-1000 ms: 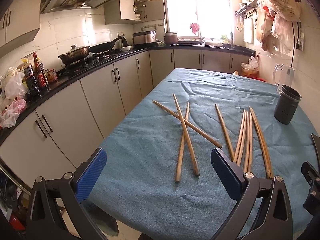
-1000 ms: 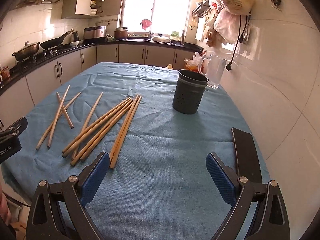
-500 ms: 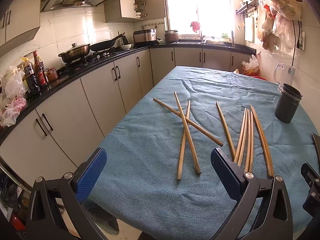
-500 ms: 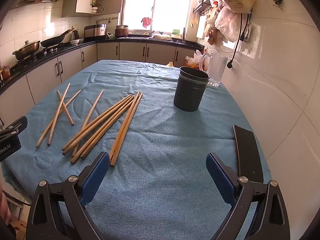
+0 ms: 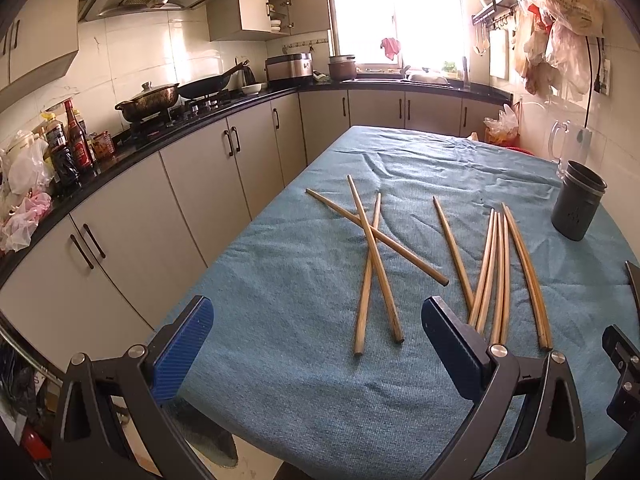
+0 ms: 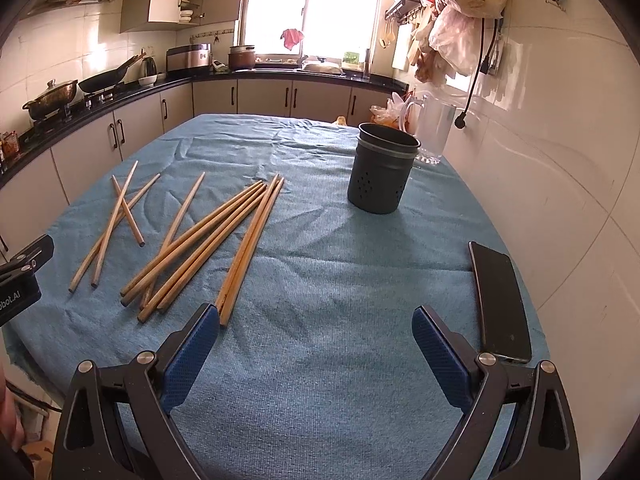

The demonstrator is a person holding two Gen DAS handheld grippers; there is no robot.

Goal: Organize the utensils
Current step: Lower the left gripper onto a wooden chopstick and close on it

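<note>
The chopsticks [image 6: 208, 236] are being seen scattered on the bench [image 6: 320, 300], long axes running roughly from 7 to 1 o'clock in the right view, the holder [image 6: 382, 172] standing at 12. The nearest pair's ends are lying just beside the right claw [image 6: 316, 354], at its 10 o'clock. The left claw [image 5: 318, 346] is being held before the crossed ones. Both claws are being kept spread, empty.

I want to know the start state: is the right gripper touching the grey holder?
Apart. The right wrist view shows the right gripper open, with bare blue cloth between it and the grey holder.
</note>
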